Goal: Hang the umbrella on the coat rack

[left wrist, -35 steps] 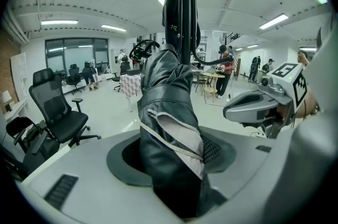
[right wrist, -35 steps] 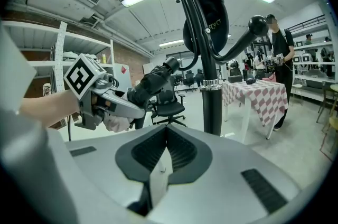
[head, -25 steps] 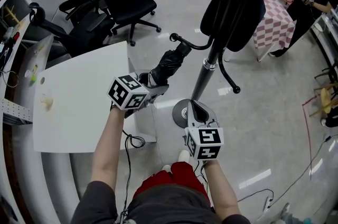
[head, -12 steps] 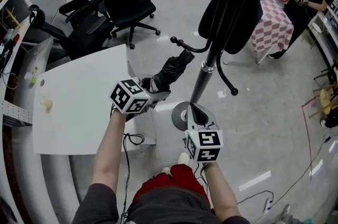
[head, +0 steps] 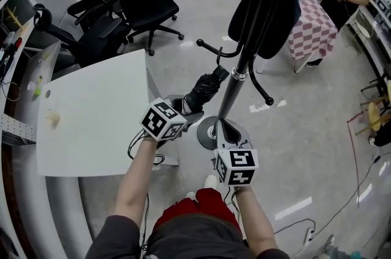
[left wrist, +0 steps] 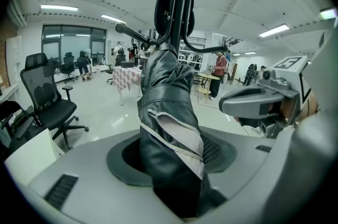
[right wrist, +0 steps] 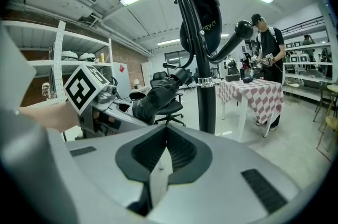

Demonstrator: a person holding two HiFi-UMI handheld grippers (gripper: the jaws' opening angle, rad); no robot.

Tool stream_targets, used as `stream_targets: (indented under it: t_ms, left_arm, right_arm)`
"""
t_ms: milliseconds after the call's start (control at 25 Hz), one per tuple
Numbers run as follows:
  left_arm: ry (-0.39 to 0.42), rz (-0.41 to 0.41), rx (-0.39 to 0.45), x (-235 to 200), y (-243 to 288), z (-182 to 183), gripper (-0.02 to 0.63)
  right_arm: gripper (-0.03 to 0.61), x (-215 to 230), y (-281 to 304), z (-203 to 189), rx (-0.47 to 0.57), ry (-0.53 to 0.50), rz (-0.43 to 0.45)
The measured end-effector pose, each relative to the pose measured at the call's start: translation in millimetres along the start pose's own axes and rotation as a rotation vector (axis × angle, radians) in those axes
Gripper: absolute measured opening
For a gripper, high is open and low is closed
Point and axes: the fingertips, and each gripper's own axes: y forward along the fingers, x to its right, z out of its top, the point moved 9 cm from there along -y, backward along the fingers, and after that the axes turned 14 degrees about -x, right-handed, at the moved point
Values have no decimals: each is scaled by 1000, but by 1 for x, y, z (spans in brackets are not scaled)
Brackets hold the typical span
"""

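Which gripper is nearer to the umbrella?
Left. The left gripper grips the umbrella; the right gripper is apart from it, shut, beside the coat rack pole.

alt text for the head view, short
Looking down, the left gripper holds a folded black umbrella whose far end points toward the coat rack pole. The right gripper, shut and empty, points at the rack's round base. A white table lies left, with black office chairs beyond.
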Motion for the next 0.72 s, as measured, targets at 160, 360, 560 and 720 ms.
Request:
stream_targets:
  t_ms: [160,360,560,720]
  left_arm:
    - [-33,4,21,11,10,-3,225]
    - [-84,-1,46,22,17,-8,225]
    - [-148,18,61,31,24,-15,225]
    - [-211,44,82,38,34,-20,225]
  right_arm:
    - [18,2,-5,-7,-1,5,-8]
    - [18,0,-8,-10,-10,12,-19]
    - [18,0,-13,-13,-13,19,-34]
    - [18,2,-14,-18,-21,23,-42]
